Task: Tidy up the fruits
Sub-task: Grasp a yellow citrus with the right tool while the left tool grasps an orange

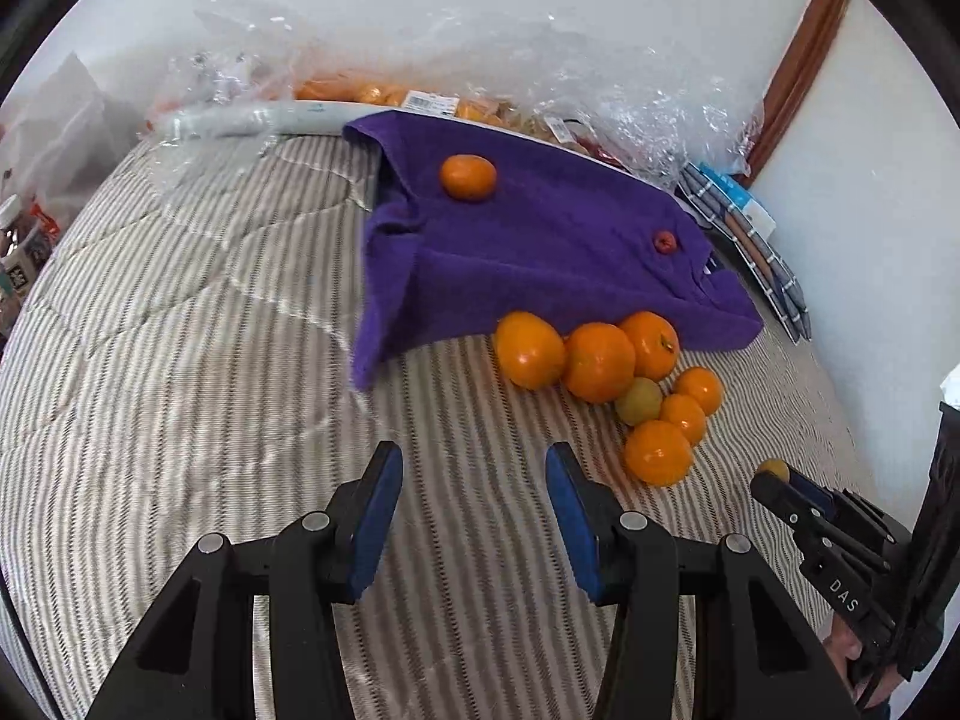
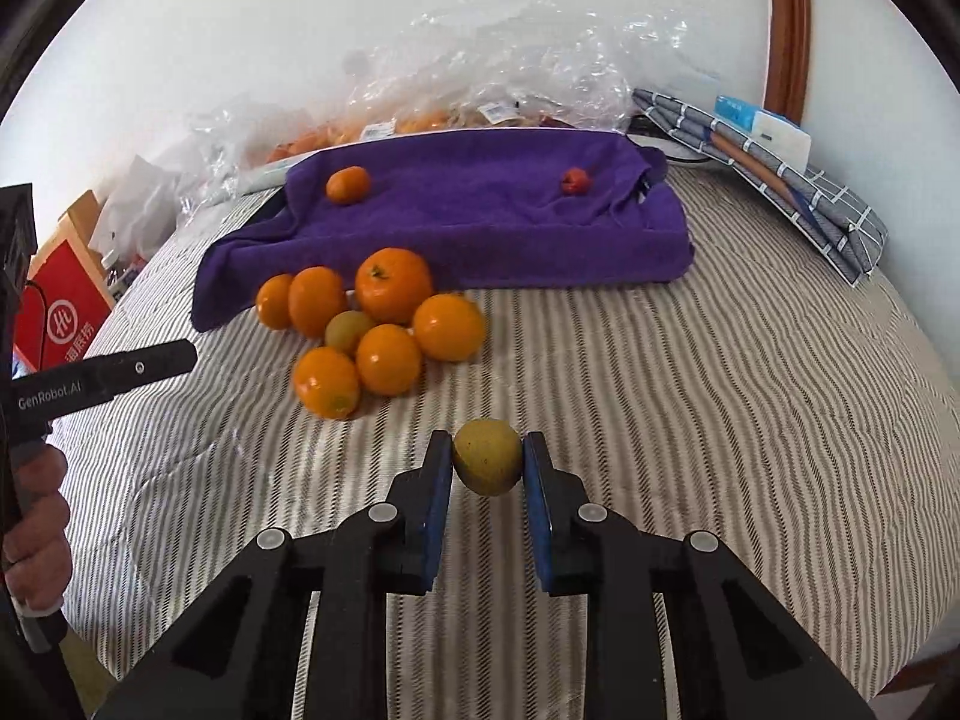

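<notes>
Right gripper (image 2: 487,468) clamped on a small yellow-green fruit (image 2: 487,465), pads touching both its sides, held above the striped bedspread (image 2: 690,420). Left gripper (image 1: 474,516) spread wide, nothing between the pads, striped cloth below. Its side reads "GenRobot.AI" in the right view; the right one shows "DAS" in the left view. Ahead, a cluster of oranges (image 2: 384,324) with one greenish fruit (image 2: 349,330) in their midst, touching one another, just beside the near edge of the purple towel (image 2: 510,228). Open bedspread to the right of the cluster. On the towel, a small orange (image 2: 348,185) and a small red fruit (image 2: 577,180), well apart. Beyond, crumpled plastic bags (image 2: 510,60) with unreadable price labels, against the wall. Far left, a red box (image 2: 63,300) with white characters.
</notes>
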A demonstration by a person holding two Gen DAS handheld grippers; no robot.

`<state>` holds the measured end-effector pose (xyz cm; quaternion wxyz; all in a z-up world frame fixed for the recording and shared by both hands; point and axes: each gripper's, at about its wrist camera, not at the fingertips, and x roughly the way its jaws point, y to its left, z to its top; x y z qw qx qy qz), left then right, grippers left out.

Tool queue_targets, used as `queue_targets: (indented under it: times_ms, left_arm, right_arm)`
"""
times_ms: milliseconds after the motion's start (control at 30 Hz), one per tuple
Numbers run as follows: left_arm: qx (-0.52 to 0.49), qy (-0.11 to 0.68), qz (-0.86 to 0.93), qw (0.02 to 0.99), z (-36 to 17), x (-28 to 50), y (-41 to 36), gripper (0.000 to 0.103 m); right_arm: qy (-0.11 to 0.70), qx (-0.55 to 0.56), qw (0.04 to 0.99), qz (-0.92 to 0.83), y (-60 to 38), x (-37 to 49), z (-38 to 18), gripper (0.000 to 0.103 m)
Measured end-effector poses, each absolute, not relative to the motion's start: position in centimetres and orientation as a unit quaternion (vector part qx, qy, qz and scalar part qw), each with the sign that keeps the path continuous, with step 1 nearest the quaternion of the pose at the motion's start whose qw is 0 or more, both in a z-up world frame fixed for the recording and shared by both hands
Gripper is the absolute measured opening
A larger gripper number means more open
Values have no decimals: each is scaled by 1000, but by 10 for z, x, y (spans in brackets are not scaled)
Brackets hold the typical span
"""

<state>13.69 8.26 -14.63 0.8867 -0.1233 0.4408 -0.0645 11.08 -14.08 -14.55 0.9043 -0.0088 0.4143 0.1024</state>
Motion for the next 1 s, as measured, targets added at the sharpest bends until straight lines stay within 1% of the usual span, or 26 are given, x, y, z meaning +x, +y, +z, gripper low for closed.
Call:
queue_targets:
  times_ms: [133, 467, 733, 900, 1000]
  left_arm:
    - [-117, 439, -66, 889, -146, 145, 71, 48]
    - [-139, 435, -45, 888, -144, 180, 65, 47]
    - [-138, 446, -33, 883, -152, 195, 58, 46]
    - [-148, 448, -26, 882, -159, 199, 57, 45]
    - [-136, 445, -26, 885, -159, 199, 55, 40]
  right_arm:
    - [409, -14, 907, 97, -149, 114, -146, 24]
    - [404, -10, 910, 96, -172, 129, -149, 24]
    - [396, -23, 914, 86, -182, 143, -148, 24]
    - [395, -18, 914, 89, -184, 149, -148, 24]
    - [395, -16, 914, 89, -184, 151, -149, 24]
